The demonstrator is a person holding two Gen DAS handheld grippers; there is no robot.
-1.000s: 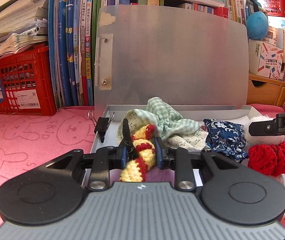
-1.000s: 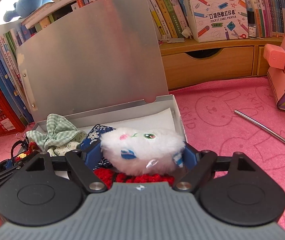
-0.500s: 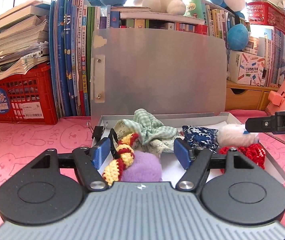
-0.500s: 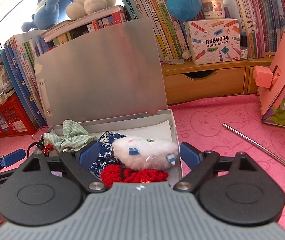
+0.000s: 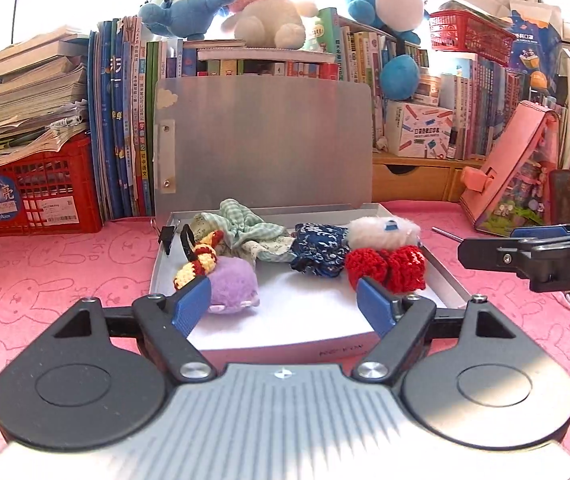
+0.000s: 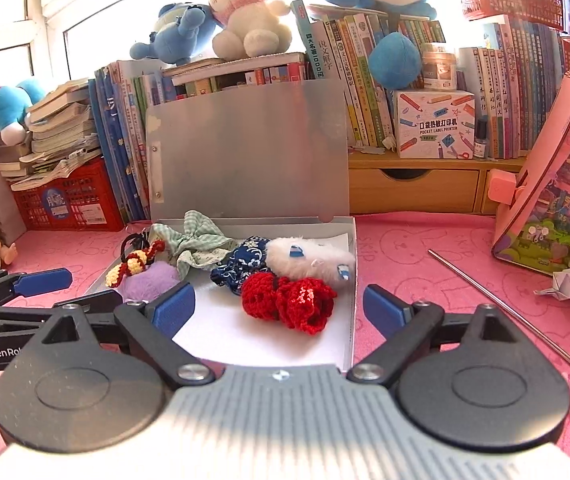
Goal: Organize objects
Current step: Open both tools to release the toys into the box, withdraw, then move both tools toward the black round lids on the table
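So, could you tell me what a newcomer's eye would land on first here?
The open grey metal box on the pink rabbit-print tablecloth, holding a red crocheted bow, a white fluffy toy and a purple plush. Behind it, plush animals sit atop crowded books.

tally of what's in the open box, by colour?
Red crochet piece: 1
White fluffy toy: 1
Blue floral fabric piece: 1
Green checked fabric piece: 1
Purple plush: 1
Yellow and red crochet piece: 1
Total: 6
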